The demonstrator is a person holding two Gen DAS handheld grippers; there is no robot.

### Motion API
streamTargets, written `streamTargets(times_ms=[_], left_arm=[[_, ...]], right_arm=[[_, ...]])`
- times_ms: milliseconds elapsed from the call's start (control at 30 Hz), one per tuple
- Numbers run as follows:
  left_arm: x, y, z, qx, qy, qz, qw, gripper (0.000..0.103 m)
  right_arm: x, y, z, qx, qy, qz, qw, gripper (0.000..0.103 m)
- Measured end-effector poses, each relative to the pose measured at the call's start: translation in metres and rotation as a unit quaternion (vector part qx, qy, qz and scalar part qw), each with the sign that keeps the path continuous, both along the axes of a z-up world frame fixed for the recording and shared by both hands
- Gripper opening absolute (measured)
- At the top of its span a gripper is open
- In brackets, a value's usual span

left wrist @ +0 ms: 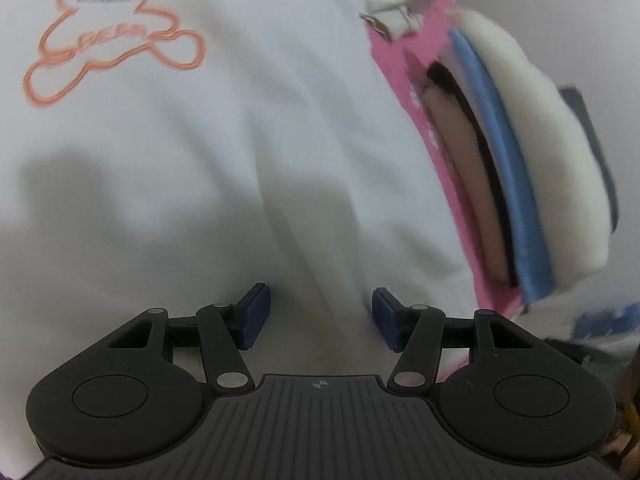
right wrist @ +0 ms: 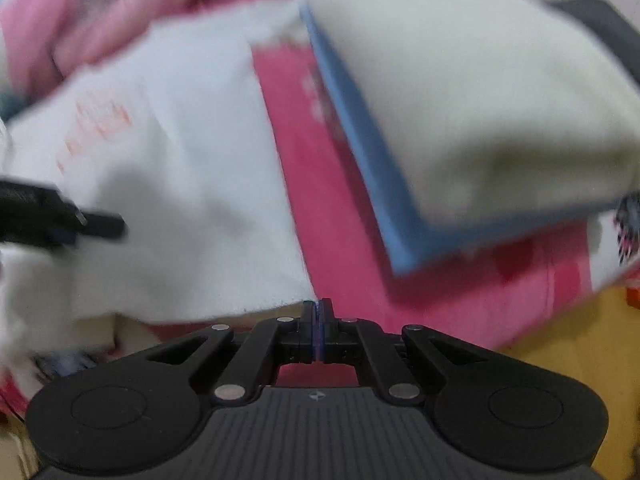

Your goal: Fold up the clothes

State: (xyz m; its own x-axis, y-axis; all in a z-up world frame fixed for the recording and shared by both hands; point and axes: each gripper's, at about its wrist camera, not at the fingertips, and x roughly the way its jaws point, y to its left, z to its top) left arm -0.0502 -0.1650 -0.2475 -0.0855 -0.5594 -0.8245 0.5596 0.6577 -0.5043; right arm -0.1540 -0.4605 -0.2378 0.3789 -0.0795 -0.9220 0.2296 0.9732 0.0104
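Item one, your left gripper: blue-padded fingers spread apart, nothing between them, poised over the white garment without a grip on it. Item two, that white garment: spread broad and mostly flat under the left gripper, with soft creases down its middle and an orange bear outline printed toward its far left corner; in the right wrist view the same cloth lies to the left, its near edge ending just beside your right gripper. Item three, your right gripper: jaws pressed fully together, pads meeting; whether a sliver of fabric is pinched there cannot be told through the blur. Item four, a pink cloth: lying beneath and beside the white garment, running from the gripper's front toward the far side. Item five, a folded stack to the right: a cream piece on top, a blue layer directly under it, resting on the pink cloth. Item six, a yellowish surface at the lower right.
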Motion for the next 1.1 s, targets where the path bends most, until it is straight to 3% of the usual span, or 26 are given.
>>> streamTargets(times_ms=[100, 200, 300, 400, 467, 533, 600, 767, 1033, 1067, 1100], left_arm=[[0.003, 0.006, 0.007, -0.003, -0.001, 0.013, 0.9999, 0.056], [0.011, 0.041, 0.020, -0.014, 0.011, 0.079, 0.9967, 0.056], [0.012, 0.091, 0.035, -0.008, 0.012, 0.159, 0.9872, 0.056], [0.003, 0.155, 0.046, 0.036, 0.003, 0.236, 0.9711, 0.057], [-0.008, 0.196, 0.047, 0.074, 0.004, 0.277, 0.9580, 0.056], [-0.021, 0.231, 0.045, 0.123, 0.007, 0.305, 0.9443, 0.057], [-0.029, 0.251, 0.044, 0.151, 0.001, 0.310, 0.9388, 0.057], [-0.025, 0.272, 0.029, 0.137, 0.018, 0.326, 0.9354, 0.057], [-0.027, 0.266, 0.007, 0.120, 0.019, 0.312, 0.9423, 0.057], [-0.027, 0.265, 0.007, 0.120, 0.013, 0.307, 0.9440, 0.050], [-0.027, 0.265, 0.008, 0.120, 0.007, 0.302, 0.9456, 0.037]], right_arm=[[-0.008, -0.019, -0.003, -0.024, 0.018, -0.033, 0.999, 0.000], [-0.016, -0.035, 0.013, 0.008, -0.001, -0.038, 0.999, 0.000], [-0.011, -0.034, 0.033, 0.068, -0.031, -0.016, 0.997, 0.002], [-0.003, -0.028, 0.034, 0.127, -0.036, -0.002, 0.991, 0.006], [0.007, -0.022, 0.026, 0.124, -0.026, 0.004, 0.992, 0.016], [0.015, -0.021, 0.018, 0.119, -0.015, 0.001, 0.993, 0.018], [0.022, -0.019, 0.010, 0.114, -0.004, -0.003, 0.993, 0.024], [0.036, -0.007, 0.003, 0.081, 0.008, 0.013, 0.997, 0.046], [0.051, -0.007, -0.010, 0.108, 0.043, -0.018, 0.993, 0.047], [0.052, -0.006, -0.012, 0.112, 0.045, -0.018, 0.993, 0.047], [0.052, -0.005, -0.013, 0.112, 0.045, -0.016, 0.993, 0.047]])
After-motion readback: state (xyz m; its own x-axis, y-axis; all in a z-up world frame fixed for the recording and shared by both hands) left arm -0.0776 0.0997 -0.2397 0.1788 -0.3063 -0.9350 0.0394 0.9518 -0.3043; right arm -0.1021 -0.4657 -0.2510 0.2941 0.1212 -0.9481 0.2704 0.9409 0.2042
